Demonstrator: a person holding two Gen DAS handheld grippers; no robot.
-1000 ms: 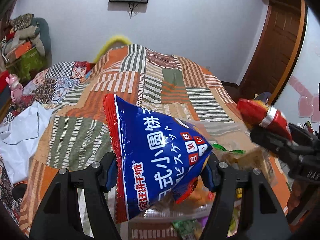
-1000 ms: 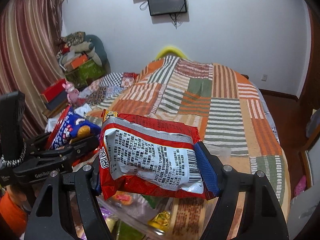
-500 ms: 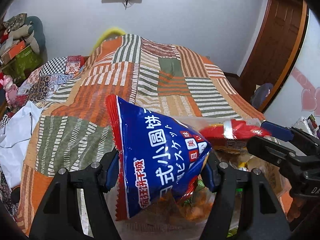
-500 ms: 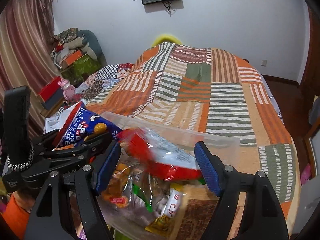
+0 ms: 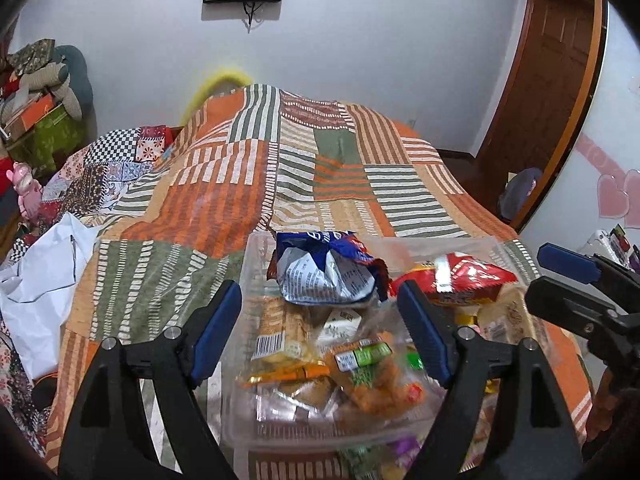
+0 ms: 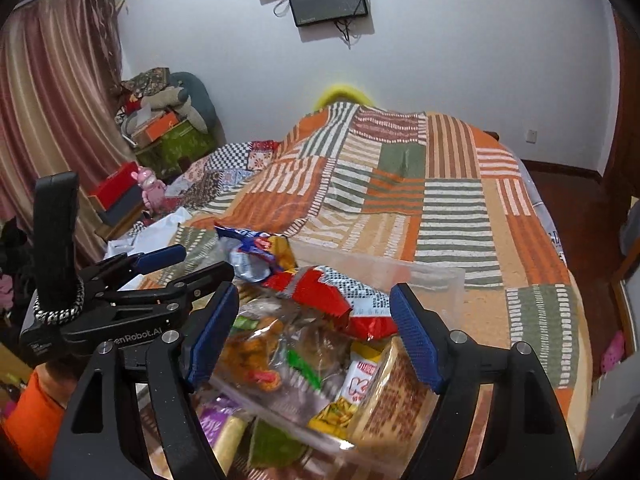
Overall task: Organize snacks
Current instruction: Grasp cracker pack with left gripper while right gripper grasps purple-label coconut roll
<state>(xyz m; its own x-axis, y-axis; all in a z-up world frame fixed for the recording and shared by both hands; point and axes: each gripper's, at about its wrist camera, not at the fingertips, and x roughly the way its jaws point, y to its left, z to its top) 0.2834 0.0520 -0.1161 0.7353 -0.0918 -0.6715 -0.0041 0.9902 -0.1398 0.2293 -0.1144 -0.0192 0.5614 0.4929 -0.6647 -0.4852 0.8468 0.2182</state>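
Left fingers (image 5: 216, 332) and right fingers (image 6: 412, 336) opening, empty

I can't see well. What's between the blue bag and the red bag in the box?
Nothing sits between the blue bag and the red bag; they lie nearly touching atop the snacks in the clear box, shown in the left wrist view.

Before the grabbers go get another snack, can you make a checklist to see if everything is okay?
1. Blue biscuit bag let go and lying in the clear plastic bin: ok.
2. Red snack bag let go and on the pile: ok.
3. Left gripper holding nothing, jaws opening: ok.
4. Right gripper holding nothing, jaws opening: ok.
5. Snacks staying inside the bin: not ok, some packets lie outside its near edge.
6. Room left in the bin: cannot tell.
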